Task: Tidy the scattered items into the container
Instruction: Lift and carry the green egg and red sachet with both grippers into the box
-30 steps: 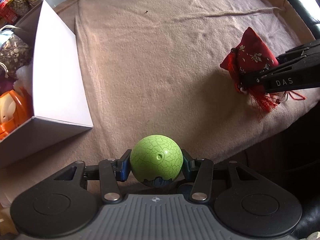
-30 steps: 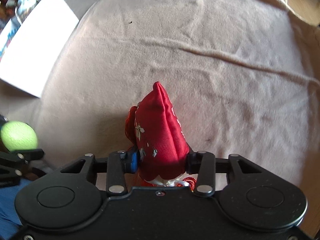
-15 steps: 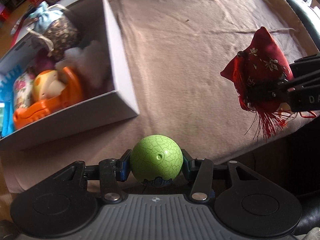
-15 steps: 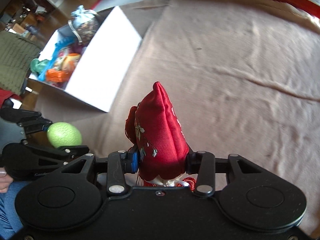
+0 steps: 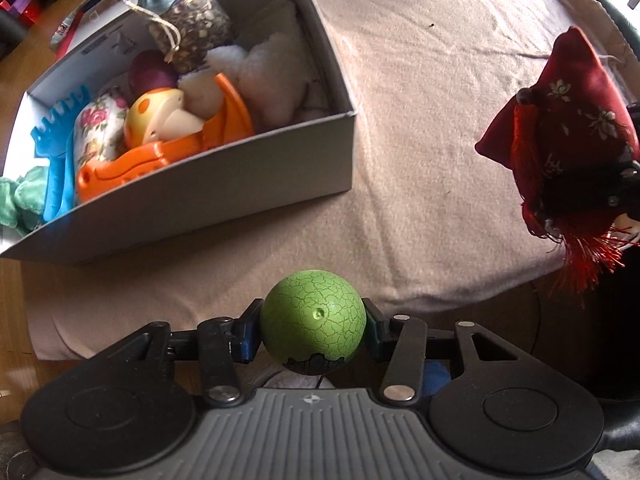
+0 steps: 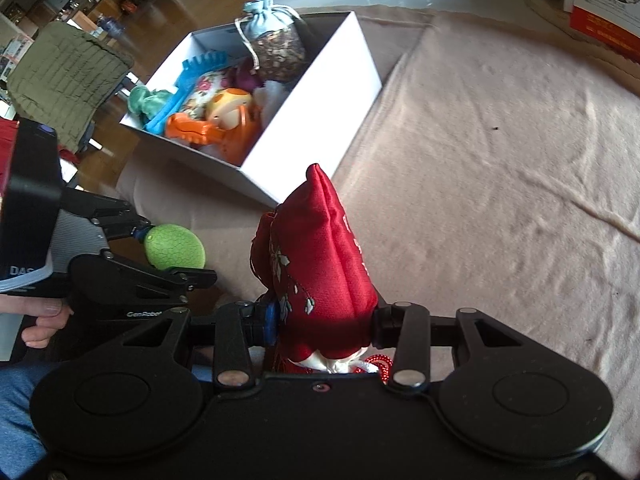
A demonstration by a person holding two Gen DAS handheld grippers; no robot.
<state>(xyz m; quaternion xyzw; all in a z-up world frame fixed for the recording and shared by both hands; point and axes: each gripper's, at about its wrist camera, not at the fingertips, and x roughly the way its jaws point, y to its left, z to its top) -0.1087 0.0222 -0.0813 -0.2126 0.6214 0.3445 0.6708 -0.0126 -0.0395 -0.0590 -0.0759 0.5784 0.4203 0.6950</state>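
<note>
Altogether one green ball [image 5: 313, 317], one red pouch [image 6: 322, 264], one box [image 5: 248, 184].

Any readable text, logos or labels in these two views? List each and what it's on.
"DAS": side of the left gripper's body, cut off at the frame edge.
"GenRobot": on the same gripper's black finger arm; last letters hard to make out.
White characters on the red pouch: unreadable.
Print on the box's inner wall and on the red-and-white packaging at top right: too blurred.

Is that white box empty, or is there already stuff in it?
Already quite full: the box holds an orange toy, a blue rake and other things.
</note>
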